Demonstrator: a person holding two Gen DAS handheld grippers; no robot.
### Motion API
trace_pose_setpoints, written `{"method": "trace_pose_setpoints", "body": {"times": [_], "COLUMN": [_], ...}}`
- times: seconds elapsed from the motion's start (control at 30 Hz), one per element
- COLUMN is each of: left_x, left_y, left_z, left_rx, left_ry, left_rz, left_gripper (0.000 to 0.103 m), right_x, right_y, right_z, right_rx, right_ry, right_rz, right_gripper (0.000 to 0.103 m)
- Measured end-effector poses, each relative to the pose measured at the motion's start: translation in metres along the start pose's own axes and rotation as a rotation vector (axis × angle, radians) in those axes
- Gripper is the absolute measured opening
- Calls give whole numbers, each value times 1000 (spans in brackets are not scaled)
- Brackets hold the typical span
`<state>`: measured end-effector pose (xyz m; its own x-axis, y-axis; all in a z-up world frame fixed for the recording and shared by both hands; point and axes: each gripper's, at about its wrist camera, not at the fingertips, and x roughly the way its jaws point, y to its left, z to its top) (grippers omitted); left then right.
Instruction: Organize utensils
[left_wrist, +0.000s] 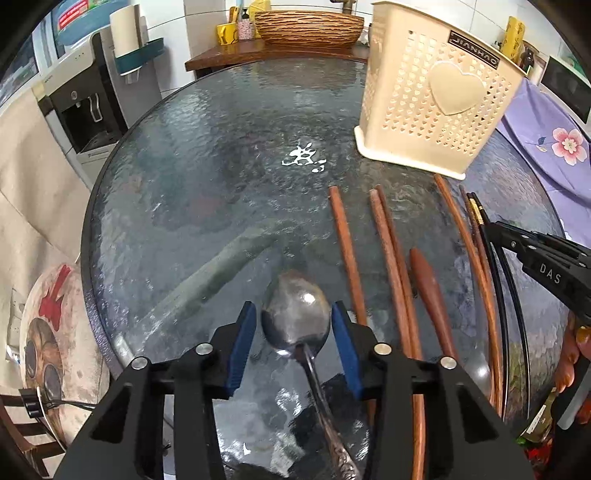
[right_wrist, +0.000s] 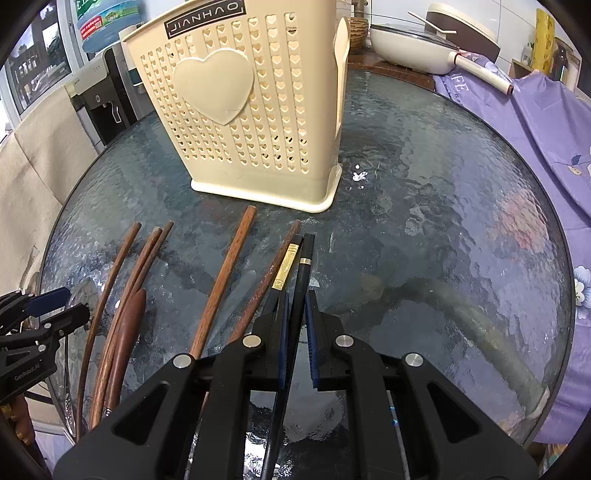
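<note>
Round glass desk (right_wrist: 443, 206) carrying everything. Cream perforated holder (right_wrist: 240, 110) upright at 12 o'clock, likely destination for utensils. Wooden chopsticks (right_wrist: 221, 280) lying in loose row at 9 o'clock of right gripper. Right gripper (right_wrist: 297, 343): fingers narrow, straddling black chopsticks (right_wrist: 301, 280), grip contact unclear. Left gripper (left_wrist: 295, 347): fingers wide around metal spoon (left_wrist: 295, 317) bowl, apparently lining up for pickup.

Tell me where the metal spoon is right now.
In the left wrist view, the metal spoon lies on the glass table, bowl between the open left hand-held gripper, left of the wooden chopsticks.
</note>
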<state>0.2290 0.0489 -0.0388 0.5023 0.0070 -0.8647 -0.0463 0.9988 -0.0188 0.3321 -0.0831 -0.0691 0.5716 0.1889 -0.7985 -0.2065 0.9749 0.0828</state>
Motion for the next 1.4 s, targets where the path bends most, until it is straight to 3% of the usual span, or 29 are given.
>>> {"method": "trace_pose_setpoints", "body": {"times": [0.37,0.53,0.7,0.97,1.2,1.4], "left_x": [4,3,-12,-65,-86,-89], "left_y": [-9,-5,-2,-4,-3,-4], "left_z": [6,9,16,29,32,31], "left_rx": [23,4,4,41,36,34], "left_ry": [-6,-11,-94,-305,-357,-363], "left_rz": [0,-36,-51,-33,-56,-66], "left_gripper": [37,36,36,35,34,34], "right_x": [0,-1,-19,-69,-115,-106], "right_y": [-2,-2,-5,-7,-8,-7], "right_z": [1,2,7,18,16,14], "right_rx": [-6,2,-2,13,3,-17], "right_ry": [-5,-10,-91,-226,-314,-259], "right_rz": [1,12,14,60,83,91], "right_gripper": [10,10,9,9,9,10]}}
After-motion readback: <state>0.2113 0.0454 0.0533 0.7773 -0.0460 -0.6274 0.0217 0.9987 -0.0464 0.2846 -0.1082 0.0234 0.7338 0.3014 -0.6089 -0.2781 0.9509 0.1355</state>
